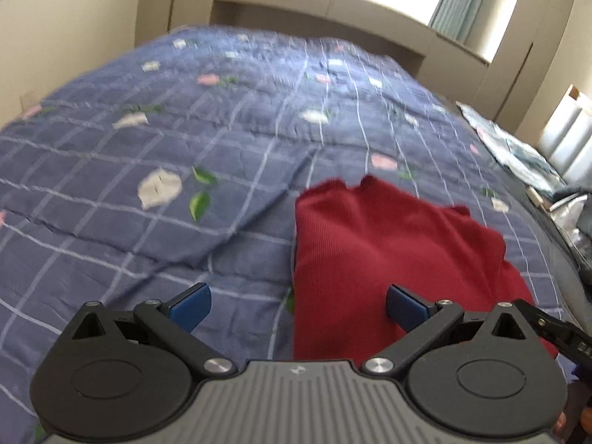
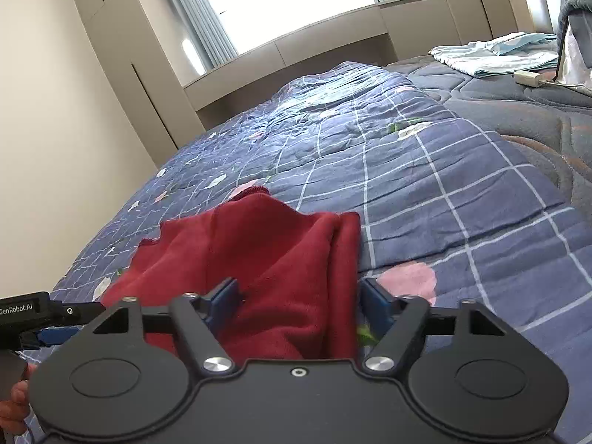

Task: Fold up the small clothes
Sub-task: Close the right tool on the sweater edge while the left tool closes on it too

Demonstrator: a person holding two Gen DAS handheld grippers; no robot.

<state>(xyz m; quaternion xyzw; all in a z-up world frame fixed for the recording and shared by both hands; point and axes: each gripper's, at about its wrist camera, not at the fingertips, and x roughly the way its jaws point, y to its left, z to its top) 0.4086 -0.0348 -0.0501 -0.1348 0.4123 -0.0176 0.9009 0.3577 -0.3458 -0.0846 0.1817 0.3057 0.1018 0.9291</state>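
A dark red garment (image 1: 388, 244) lies partly folded on the blue checked quilt (image 1: 148, 148). My left gripper (image 1: 298, 307) hovers over its near left edge, jaws wide open, nothing pinched; the right pad (image 1: 407, 305) is over the cloth, the left pad over bare quilt. In the right wrist view the red garment (image 2: 273, 255) bunches up between the jaws of my right gripper (image 2: 299, 299), whose blue pads flank the cloth's thick right-hand fold without clearly pressing on it. The left gripper's body (image 2: 33, 314) shows at the lower left there.
The quilt (image 2: 444, 192) covers most of a bed with a darker mattress (image 2: 518, 111) bare to the right. Folded light-blue linen (image 2: 492, 53) and a small white box (image 2: 527, 76) lie at the far right. Cupboards and a bright window stand behind.
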